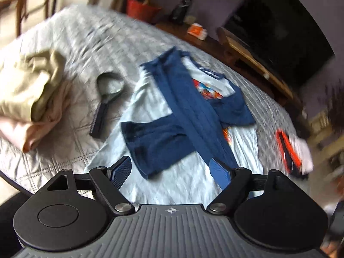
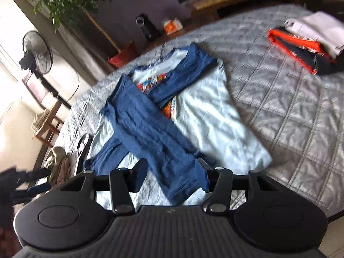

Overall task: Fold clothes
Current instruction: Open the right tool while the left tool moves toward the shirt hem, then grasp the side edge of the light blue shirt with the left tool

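A pale blue shirt point(image 1: 150, 107) point(image 2: 210, 111) with dark blue sleeves lies flat on the grey quilted bed point(image 2: 279, 99). Both long sleeves point(image 1: 193, 116) point(image 2: 150, 133) are laid crosswise over its chest print. My left gripper point(image 1: 172, 172) hovers open over the shirt's lower part, with its right fingertip point(image 1: 221, 172) beside a sleeve end. My right gripper point(image 2: 171, 176) stands open low over the shirt. A dark blue sleeve cuff point(image 2: 180, 182) lies flat between its fingers, and the pads do not squeeze it.
A black-handled magnifier point(image 1: 107, 92) and a beige heap of clothes point(image 1: 32, 90) lie left of the shirt. A folded stack in orange, navy and white point(image 2: 305, 43) sits at the right. A fan point(image 2: 37, 52), a red bucket point(image 1: 142, 8) and a wooden bench point(image 1: 253, 64) stand around the bed.
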The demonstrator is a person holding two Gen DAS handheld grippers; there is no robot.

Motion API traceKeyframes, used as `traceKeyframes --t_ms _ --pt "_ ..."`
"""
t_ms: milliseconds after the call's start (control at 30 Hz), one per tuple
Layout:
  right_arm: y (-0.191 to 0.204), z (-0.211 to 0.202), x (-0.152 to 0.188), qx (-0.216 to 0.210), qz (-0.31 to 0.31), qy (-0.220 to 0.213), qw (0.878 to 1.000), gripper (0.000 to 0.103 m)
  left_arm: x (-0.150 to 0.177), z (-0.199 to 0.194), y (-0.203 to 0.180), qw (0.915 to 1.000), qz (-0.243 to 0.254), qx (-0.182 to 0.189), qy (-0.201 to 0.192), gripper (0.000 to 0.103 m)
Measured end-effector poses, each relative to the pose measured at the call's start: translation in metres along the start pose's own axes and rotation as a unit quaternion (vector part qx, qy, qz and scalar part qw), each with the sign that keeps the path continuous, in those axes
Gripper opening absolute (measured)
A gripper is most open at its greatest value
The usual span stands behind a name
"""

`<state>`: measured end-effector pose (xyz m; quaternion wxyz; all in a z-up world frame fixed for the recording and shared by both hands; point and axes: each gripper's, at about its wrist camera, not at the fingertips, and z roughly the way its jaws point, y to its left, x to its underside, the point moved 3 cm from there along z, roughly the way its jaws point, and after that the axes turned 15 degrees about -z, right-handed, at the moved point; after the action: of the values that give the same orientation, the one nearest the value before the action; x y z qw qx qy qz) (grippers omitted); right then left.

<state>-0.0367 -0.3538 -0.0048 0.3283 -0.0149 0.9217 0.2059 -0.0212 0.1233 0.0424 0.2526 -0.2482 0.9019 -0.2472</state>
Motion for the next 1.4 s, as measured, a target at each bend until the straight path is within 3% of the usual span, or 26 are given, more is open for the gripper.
traceKeyframes --t_ms 100,333,633,767,800,900,1233,1333,1400 --pt "-0.013 0.011 0.000 -0.031 0.048 0.031 0.998 0.048 -0.021 0.015 0.018 0.9978 -0.059 0.019 0.023 0.085" --pt "-0.036 0.009 0.001 -0.045 0.113 0.032 0.992 0.059 -0.057 0.054 0.023 0.9962 -0.076 0.021 0.036 0.085" --pt "-0.083 0.000 -0.016 -0.003 0.091 0.015 0.996 0.062 -0.082 0.083 0.047 0.9913 -0.124 -0.004 0.044 0.088" --pt "-0.103 0.004 -0.011 0.008 0.085 0.034 0.996 0.062 -0.081 0.100 0.061 0.9846 -0.159 -0.009 0.072 0.088" --pt "-0.105 0.003 -0.009 0.003 0.086 0.033 0.996 0.062 -0.079 0.100 0.063 0.9834 -0.166 -0.005 0.073 0.094" --pt "-0.109 -0.001 -0.002 -0.010 0.090 0.023 0.996 0.062 -0.077 0.100 0.066 0.9840 -0.160 -0.003 0.078 0.094" --pt "-0.103 -0.004 0.003 -0.049 0.104 0.005 0.993 0.062 -0.052 0.081 0.077 0.9794 -0.186 -0.015 0.076 0.094" --pt "-0.106 -0.005 0.005 -0.051 0.108 0.004 0.993 0.062 -0.048 0.079 0.078 0.9794 -0.188 -0.011 0.073 0.101" --pt "-0.110 -0.007 0.008 -0.049 0.115 0.002 0.992 0.062 -0.048 0.080 0.082 0.9727 -0.222 0.001 0.068 0.102"
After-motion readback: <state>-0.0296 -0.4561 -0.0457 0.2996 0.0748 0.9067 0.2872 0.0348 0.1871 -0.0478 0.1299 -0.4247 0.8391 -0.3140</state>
